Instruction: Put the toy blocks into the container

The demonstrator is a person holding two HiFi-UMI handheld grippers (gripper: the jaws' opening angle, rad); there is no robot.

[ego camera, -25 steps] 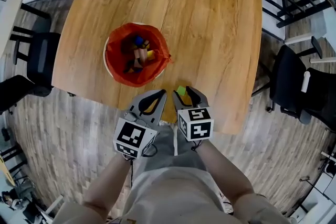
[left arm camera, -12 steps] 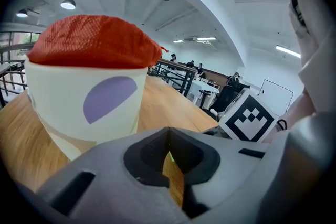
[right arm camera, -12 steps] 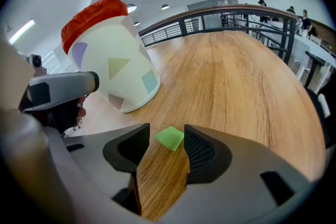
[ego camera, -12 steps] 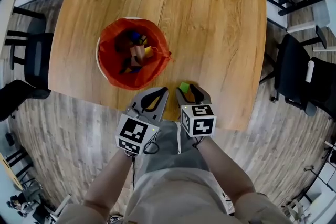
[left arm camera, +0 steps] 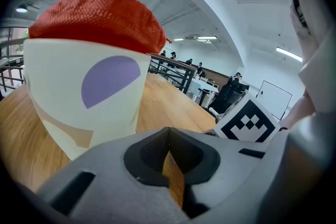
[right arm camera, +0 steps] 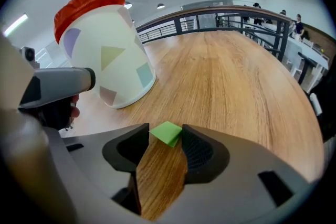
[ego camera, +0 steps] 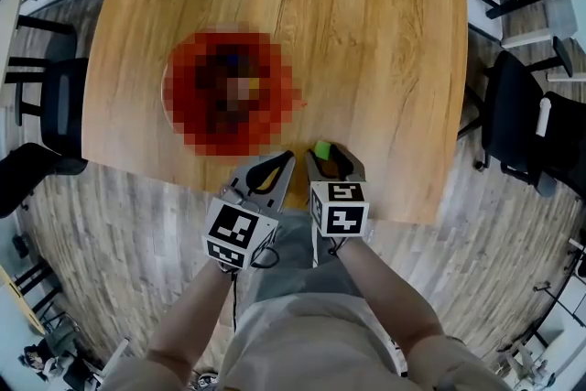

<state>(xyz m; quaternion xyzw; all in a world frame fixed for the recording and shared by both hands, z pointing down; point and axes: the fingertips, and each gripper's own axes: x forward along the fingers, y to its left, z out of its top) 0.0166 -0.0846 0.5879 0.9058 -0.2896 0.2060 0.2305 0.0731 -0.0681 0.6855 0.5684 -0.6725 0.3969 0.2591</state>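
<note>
Wood-grain table (ego camera: 366, 32) fills the head view, and both grippers sit side by side over its near edge. The left gripper (ego camera: 282, 162) has its jaw tips touching. The right gripper (ego camera: 323, 157) shows a green block (ego camera: 322, 148) at its tips.

In the left gripper view the jaws are pressed together at the tips with nothing between them; only a sliver of table shows behind. The container (left arm camera: 84, 97), white with a purple shape, stands on the table close ahead to the left, a red mesh liner (left arm camera: 100, 18) folded over its rim.

In the right gripper view the jaws pinch the green block between their tips. I cannot tell whether it touches the table. The container stands ahead to the left, apart from the block.
</note>
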